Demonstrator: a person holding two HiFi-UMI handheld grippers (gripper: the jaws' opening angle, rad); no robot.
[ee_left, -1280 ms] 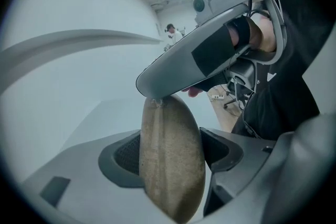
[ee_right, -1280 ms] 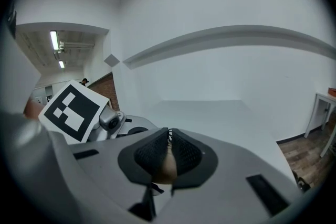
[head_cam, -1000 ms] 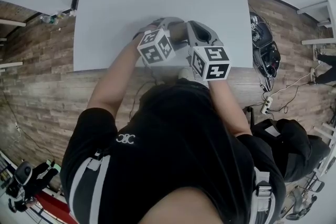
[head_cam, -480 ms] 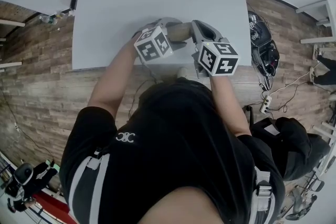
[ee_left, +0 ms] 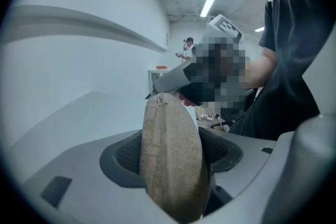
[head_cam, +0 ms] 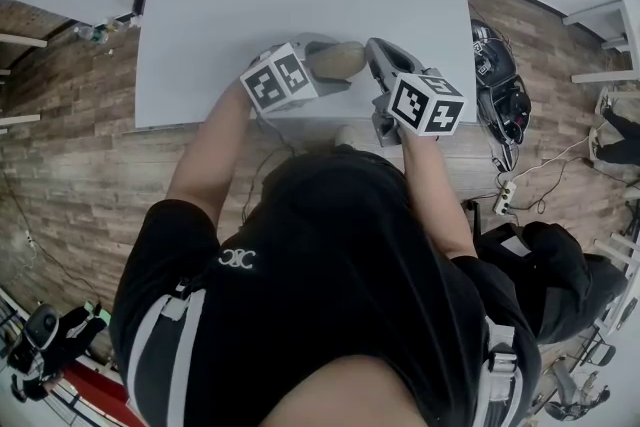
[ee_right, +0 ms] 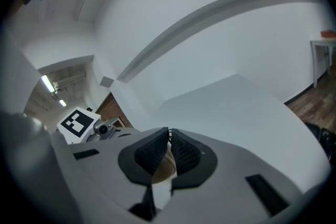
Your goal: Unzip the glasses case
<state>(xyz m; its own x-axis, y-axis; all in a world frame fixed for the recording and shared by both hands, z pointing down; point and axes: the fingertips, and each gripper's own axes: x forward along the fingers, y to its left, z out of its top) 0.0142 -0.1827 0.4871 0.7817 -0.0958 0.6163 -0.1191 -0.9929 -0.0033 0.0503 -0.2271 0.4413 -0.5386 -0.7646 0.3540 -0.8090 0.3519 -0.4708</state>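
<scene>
L tongs (ee_left: 173, 153) grip glasses case (head_cam: 336, 61), R tongs (ee_right: 169, 152) shut.

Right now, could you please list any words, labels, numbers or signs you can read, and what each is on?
No readable text.
Left marker cube, right marker cube: square patterns only.
Shirt emblem: white, too small to read.
Glasses case: no print visible.

Pale table (head_cam: 300, 5) on plank floor (head_cam: 70, 155); glasses case (head_cam: 335, 61) possibly atop.
</scene>
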